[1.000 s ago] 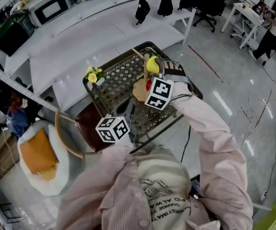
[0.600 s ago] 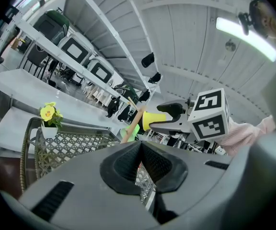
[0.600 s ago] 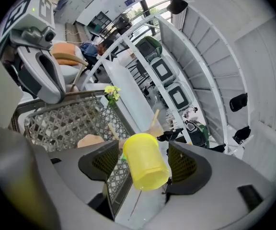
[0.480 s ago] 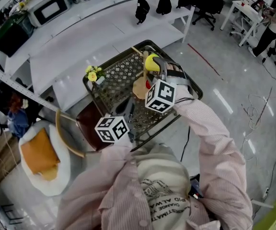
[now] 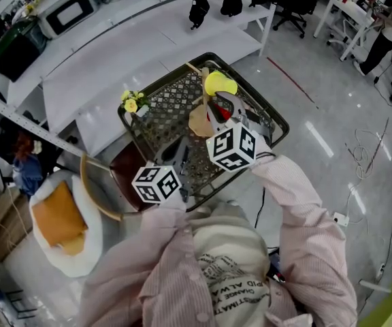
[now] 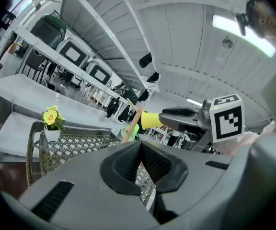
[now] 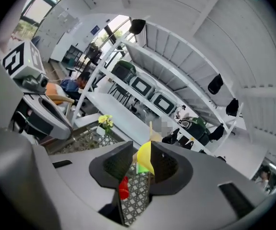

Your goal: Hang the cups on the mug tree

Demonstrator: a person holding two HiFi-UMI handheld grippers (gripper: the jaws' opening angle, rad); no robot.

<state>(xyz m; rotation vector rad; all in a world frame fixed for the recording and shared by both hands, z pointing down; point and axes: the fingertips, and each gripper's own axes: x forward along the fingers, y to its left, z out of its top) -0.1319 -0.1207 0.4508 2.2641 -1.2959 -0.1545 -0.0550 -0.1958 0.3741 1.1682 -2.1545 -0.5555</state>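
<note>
A wooden mug tree stands on a dark lattice table. A yellow cup hangs near its top. A green cup and a red cup sit lower on it. My right gripper points at the yellow cup. Its jaws are closing, and the cup shows just past the tips with no pad pressing on it. My left gripper hovers over the table's near side, shut on nothing.
A small pot of yellow flowers stands at the table's left corner. A chair with a brown seat and a white cushion are to the left. A long white counter runs behind, with black bags on it.
My right gripper has drawn back toward me, away from the tree's top. The yellow cup, half covered before, now shows whole. The left gripper has hardly moved.
</note>
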